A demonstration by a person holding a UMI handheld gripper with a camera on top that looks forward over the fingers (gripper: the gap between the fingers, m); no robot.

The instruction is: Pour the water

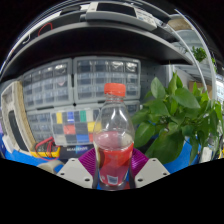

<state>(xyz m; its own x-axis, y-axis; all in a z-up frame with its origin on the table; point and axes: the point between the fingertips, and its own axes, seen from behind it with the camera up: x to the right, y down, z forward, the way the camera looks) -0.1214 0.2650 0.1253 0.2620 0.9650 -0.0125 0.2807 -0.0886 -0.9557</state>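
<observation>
Gripper view: clear plastic bottle (114, 140), orange cap on, red-tinted liquid approx halfway, sits between the gripper (113, 172) fingers; clamped or just close, can't tell. Prob light, slick, squashy; take hold mid-body. Plant (183, 118) beside it.

The bottle (114, 140) was clear plastic with an orange-red cap, and the liquid in its lower half showed pinkish red. The pads (88, 160) of the gripper (113, 170) were magenta, set on pale grey-white fingers. The plant (180, 118) beside the bottle had green leaves. A chart (75, 127) behind carried a grid of many-coloured squares.
</observation>
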